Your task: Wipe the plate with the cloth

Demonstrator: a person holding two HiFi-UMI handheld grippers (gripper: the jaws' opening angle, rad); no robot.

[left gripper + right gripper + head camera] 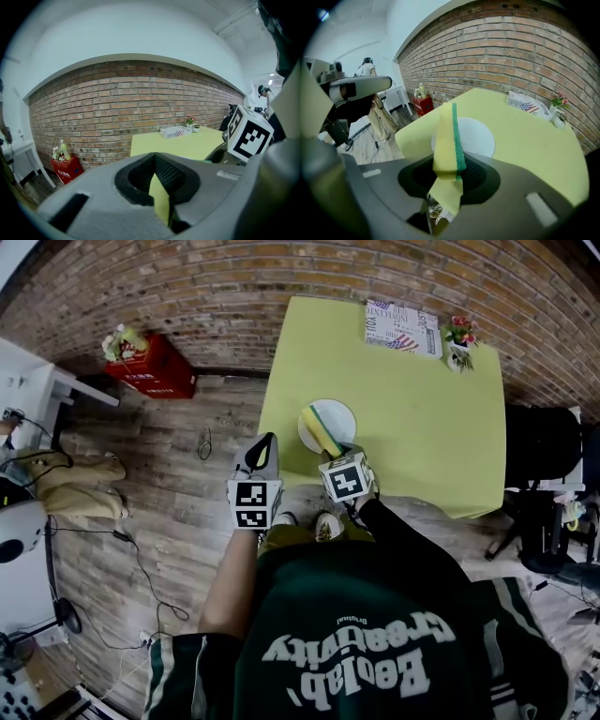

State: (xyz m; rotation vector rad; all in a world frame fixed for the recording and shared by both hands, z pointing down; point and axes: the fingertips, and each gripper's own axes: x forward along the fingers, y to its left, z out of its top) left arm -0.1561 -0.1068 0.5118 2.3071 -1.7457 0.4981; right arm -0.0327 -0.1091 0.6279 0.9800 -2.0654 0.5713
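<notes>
Right gripper: we see its jaws clamped on the yellow-and-green cloth, held on edge over the plate.
Left gripper: jaws closed to a slit, holding nothing.
Plate: white, near the tabletop's front edge.

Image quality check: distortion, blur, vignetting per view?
Head view: fisheye bows the brick wall, focus fine. Left gripper view: heavy barrel curve, black corners. Right gripper view: cloth near the lens slightly soft, plate evenly lit, no glare.

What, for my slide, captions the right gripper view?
Right gripper holding yellow-green sponge cloth at round white plate on yellow table.
</notes>
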